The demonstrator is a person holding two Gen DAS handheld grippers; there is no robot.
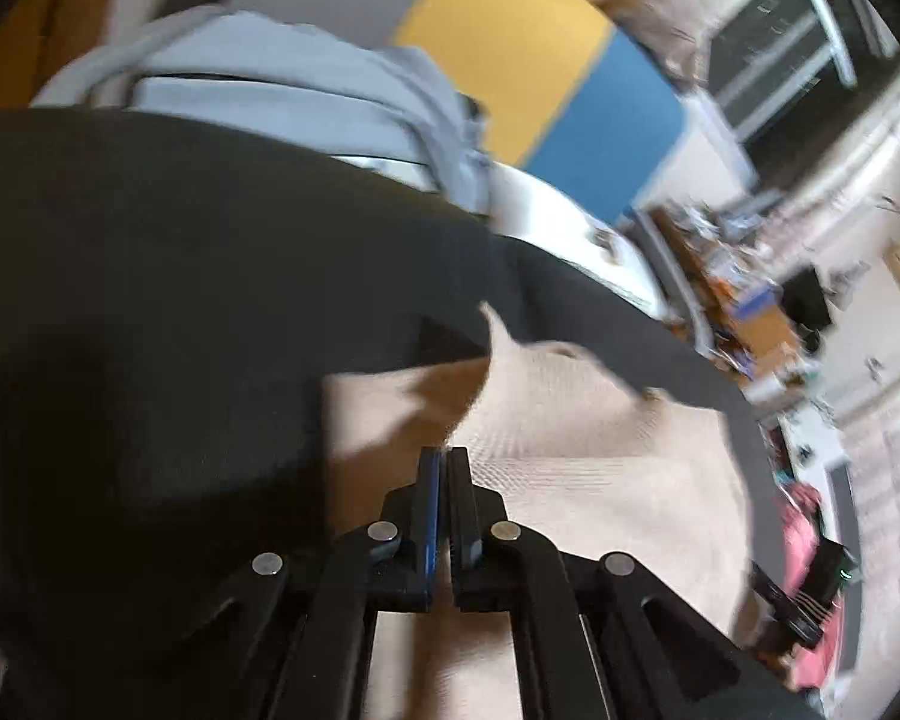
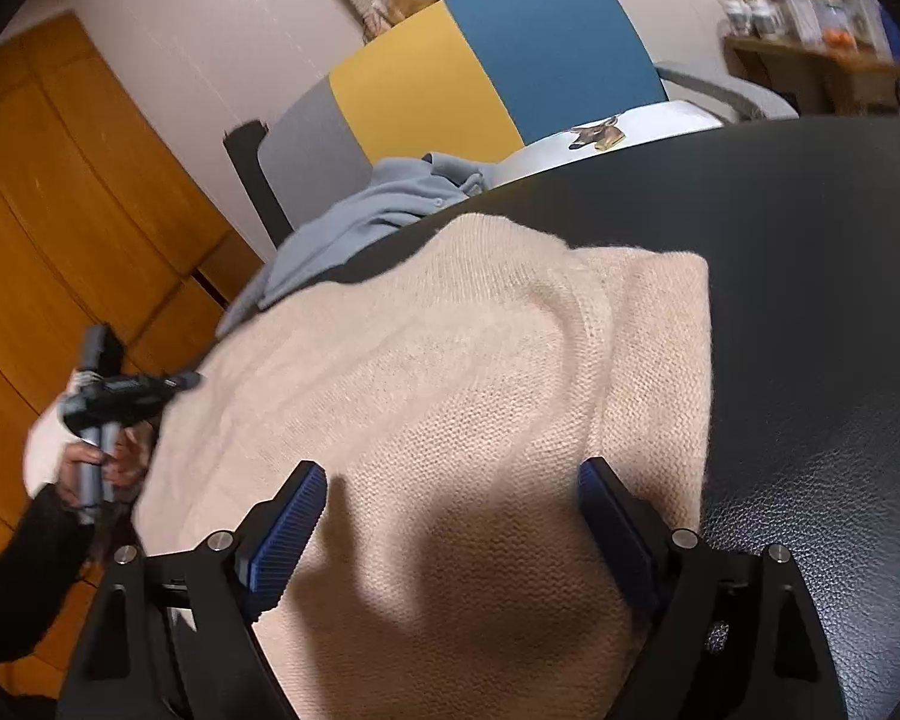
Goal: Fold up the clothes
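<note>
A beige knit sweater (image 2: 450,330) lies folded on the black leather-like table top (image 2: 810,300). My right gripper (image 2: 450,480) hovers over its near part, open, blue pads wide apart and clear of the knit. My left gripper (image 1: 444,456) is shut, fingers together above the sweater (image 1: 570,450), with no cloth seen between them. In the right wrist view the left gripper (image 2: 189,382) sits at the sweater's left edge, held by a person's hand (image 2: 90,462). A grey-blue garment (image 2: 360,210) lies crumpled at the far table edge.
A chair with grey, yellow and blue back panels (image 2: 480,60) stands behind the table. A white surface with a deer picture (image 2: 597,135) adjoins the far edge. A wooden door (image 2: 60,210) is at left; cluttered shelves (image 1: 750,312) and something pink (image 1: 801,534) at right.
</note>
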